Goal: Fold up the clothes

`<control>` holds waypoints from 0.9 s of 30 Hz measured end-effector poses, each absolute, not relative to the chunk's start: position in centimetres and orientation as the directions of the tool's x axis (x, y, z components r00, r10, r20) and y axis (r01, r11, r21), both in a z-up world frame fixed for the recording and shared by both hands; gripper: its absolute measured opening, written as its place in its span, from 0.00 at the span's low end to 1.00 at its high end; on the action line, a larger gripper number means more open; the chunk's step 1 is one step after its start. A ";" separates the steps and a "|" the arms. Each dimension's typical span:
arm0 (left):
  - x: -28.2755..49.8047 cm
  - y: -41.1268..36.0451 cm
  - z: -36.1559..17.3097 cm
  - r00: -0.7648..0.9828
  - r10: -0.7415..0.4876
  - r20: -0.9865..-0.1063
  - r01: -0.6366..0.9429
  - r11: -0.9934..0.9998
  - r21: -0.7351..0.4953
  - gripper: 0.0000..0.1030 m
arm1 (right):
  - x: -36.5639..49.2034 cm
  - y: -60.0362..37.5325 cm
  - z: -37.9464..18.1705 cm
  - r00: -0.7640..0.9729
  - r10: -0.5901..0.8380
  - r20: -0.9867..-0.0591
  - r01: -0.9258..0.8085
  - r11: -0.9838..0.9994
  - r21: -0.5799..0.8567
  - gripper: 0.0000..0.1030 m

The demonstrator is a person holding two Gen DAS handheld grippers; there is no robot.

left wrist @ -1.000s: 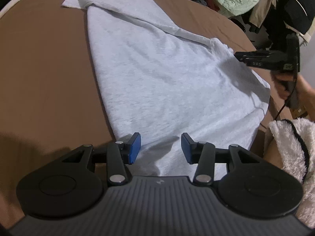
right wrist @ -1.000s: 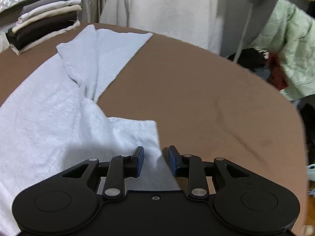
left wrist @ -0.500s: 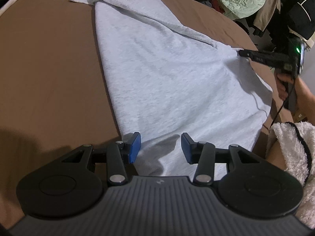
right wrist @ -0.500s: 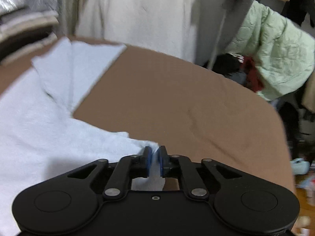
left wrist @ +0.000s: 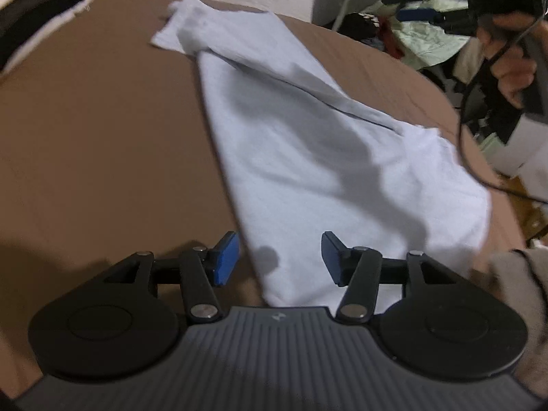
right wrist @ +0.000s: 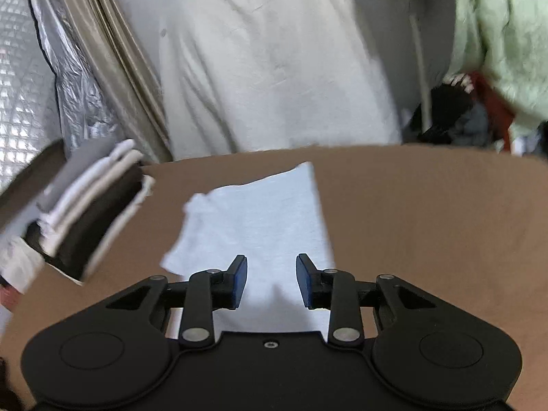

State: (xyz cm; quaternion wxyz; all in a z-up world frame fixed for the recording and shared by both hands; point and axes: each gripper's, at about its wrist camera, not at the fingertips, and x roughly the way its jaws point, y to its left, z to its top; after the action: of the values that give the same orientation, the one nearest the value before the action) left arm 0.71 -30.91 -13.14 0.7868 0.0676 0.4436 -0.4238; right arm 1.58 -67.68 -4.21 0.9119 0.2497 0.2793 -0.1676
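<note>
A pale grey garment lies spread across the brown tabletop. The left tongs hang spread apart above its near edge. The right tongs are likewise apart, holding nothing, near a stack of folded clothes.

Right gripper jaws apart over pale shirt on brown table; folded clothes stack at left.
</note>
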 end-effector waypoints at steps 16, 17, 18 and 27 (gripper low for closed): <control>23.4 -38.3 -16.9 0.349 -0.625 -0.698 0.475 0.760 -0.443 0.57 | 5.0 -65.8 -14.1 0.785 -0.090 -0.613 0.315 0.910 0.270 0.36; 24.8 -38.9 -17.1 0.356 -0.632 -0.688 0.457 0.760 -0.462 0.57 | 5.2 -66.0 -14.5 0.790 -0.080 -0.608 0.307 0.910 0.279 0.36; 26.1 -39.5 -17.4 0.364 -0.639 -0.678 0.436 0.760 -0.482 0.57 | 5.5 -66.3 -15.0 0.790 -0.069 -0.609 0.302 0.909 0.288 0.36; 29.3 -44.0 -17.2 0.368 -0.640 -0.675 0.463 0.755 -0.464 0.65 | 7.2 -67.7 -16.7 0.797 -0.056 -0.601 0.257 0.933 0.254 0.47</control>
State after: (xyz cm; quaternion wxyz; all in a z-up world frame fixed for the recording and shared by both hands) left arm 29.27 -43.99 -17.22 0.8210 -0.0983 0.4511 -0.3357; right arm 7.17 -67.66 -16.72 0.9338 0.1634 0.3072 -0.0838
